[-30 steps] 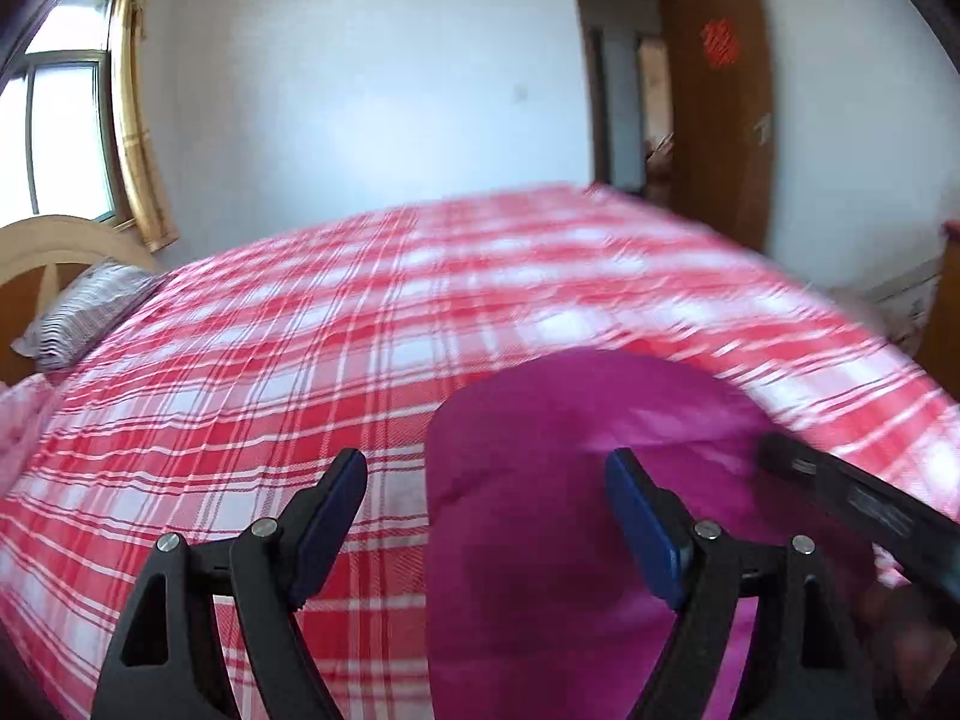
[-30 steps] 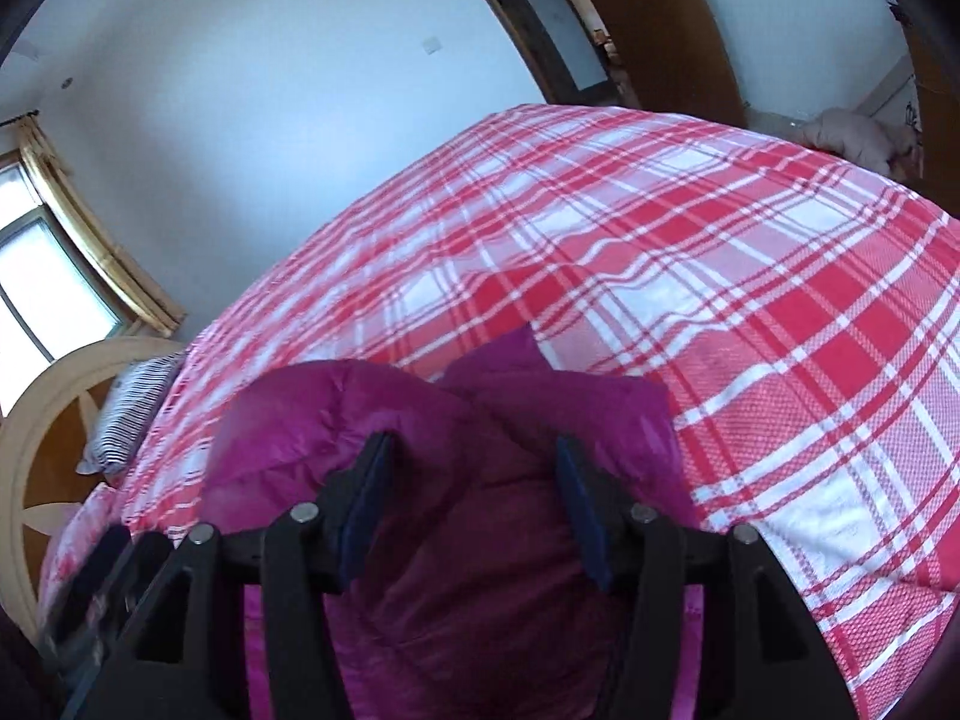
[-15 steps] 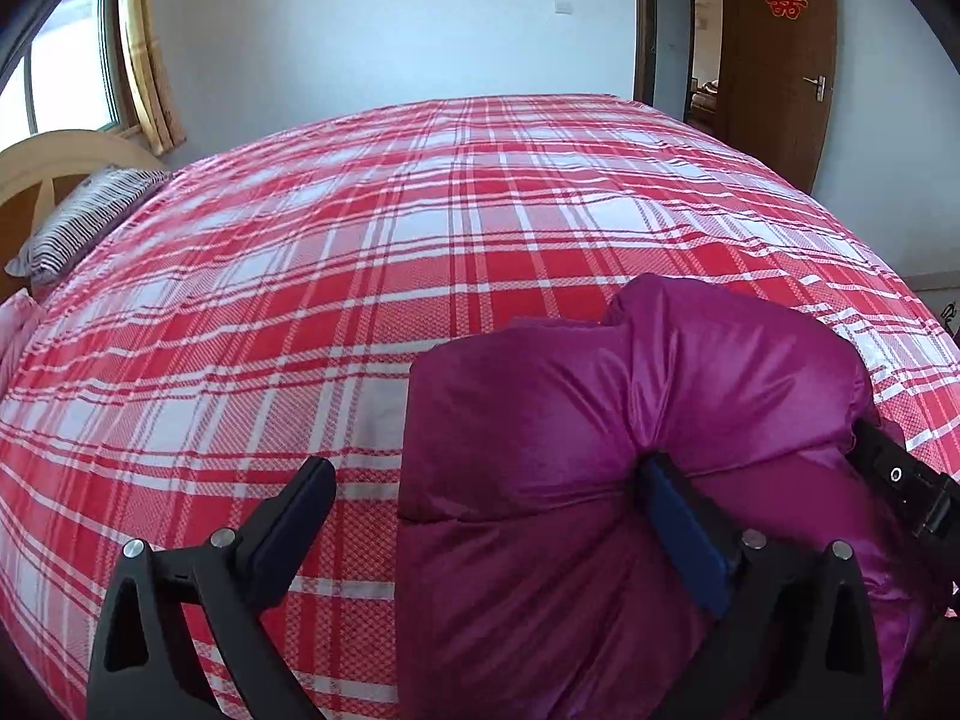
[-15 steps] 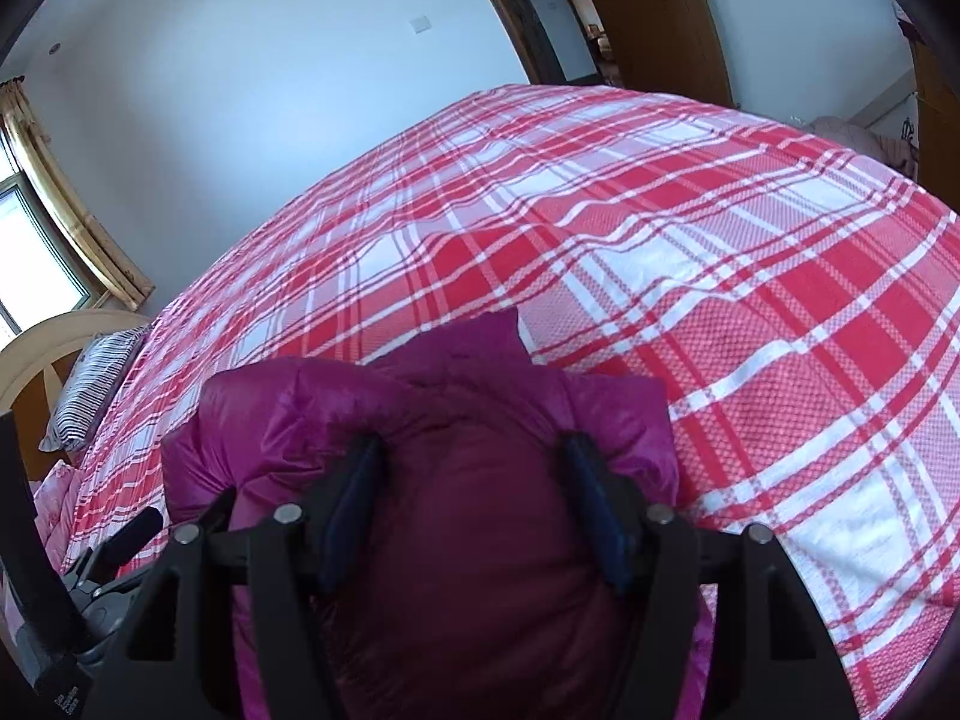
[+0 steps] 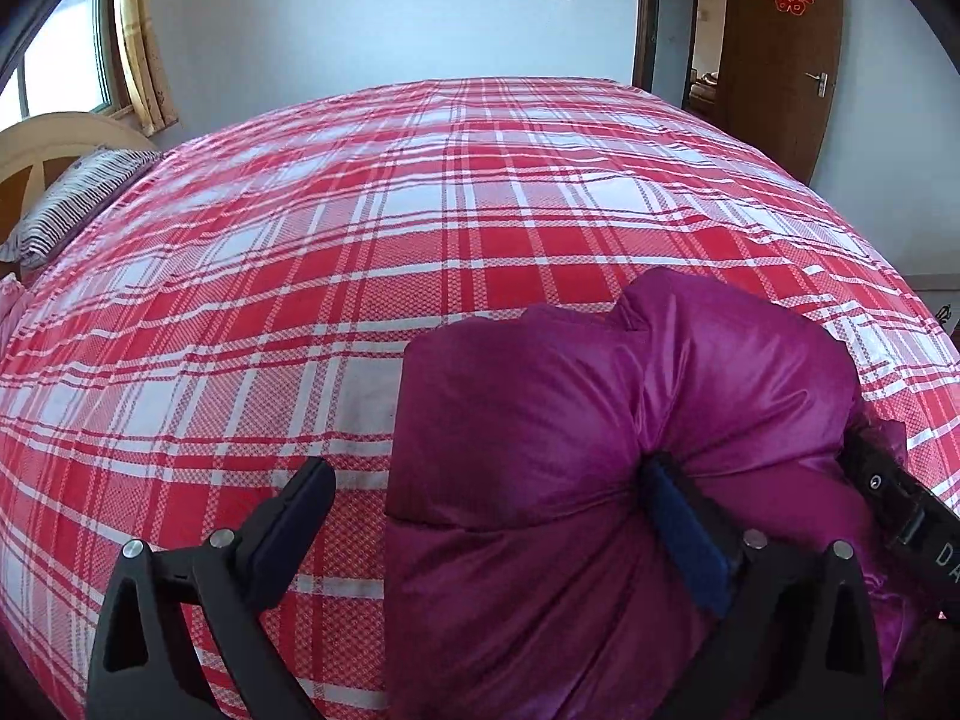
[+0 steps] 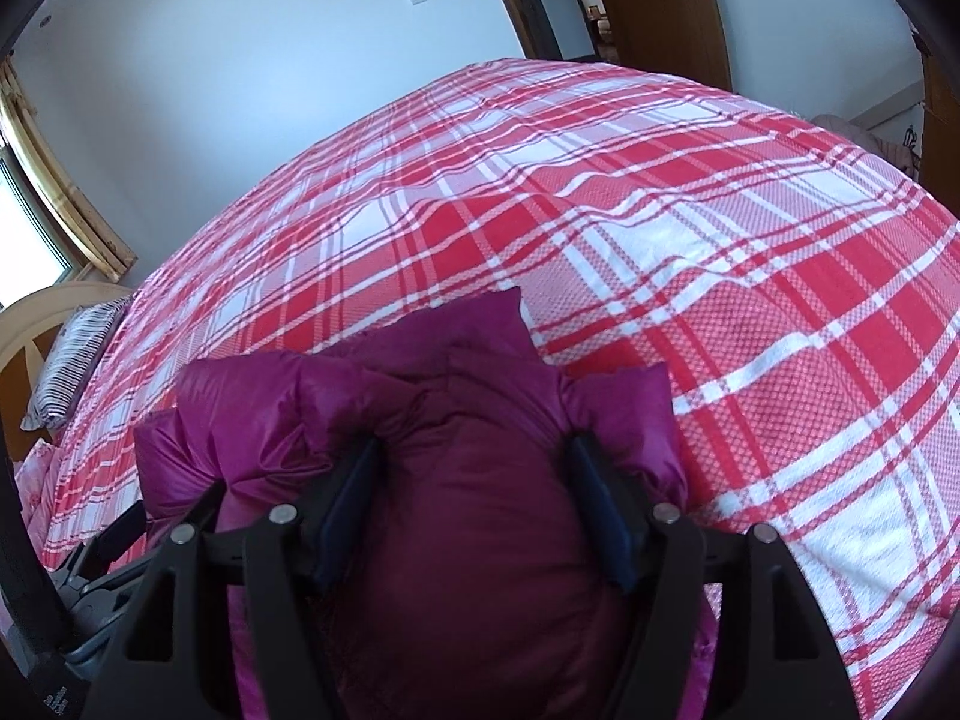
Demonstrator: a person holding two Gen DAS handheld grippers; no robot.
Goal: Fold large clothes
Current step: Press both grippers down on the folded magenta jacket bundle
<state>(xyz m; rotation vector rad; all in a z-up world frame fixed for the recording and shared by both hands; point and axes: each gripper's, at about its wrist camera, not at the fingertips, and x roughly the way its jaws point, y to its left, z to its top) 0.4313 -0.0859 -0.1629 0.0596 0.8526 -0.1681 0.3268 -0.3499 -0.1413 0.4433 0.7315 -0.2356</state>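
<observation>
Both hand-held grippers, left (image 5: 486, 510) and right (image 6: 474, 498), have come down with jaws spread wide, pressing rather than clamping the puffy magenta jacket (image 5: 570, 420) onto the plaid bed (image 5: 360, 210), probably flattening the finished fold.

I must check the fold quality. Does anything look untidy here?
Yes: the puffy magenta jacket lies bunched, with uneven lobes bulging past the right gripper. The red plaid bedspread looks smooth.

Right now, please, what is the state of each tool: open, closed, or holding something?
Left tool: open wide; only one finger presses the magenta puffer jacket.
Right tool: open, fingers pushed into the jacket, not pinching it.
</observation>
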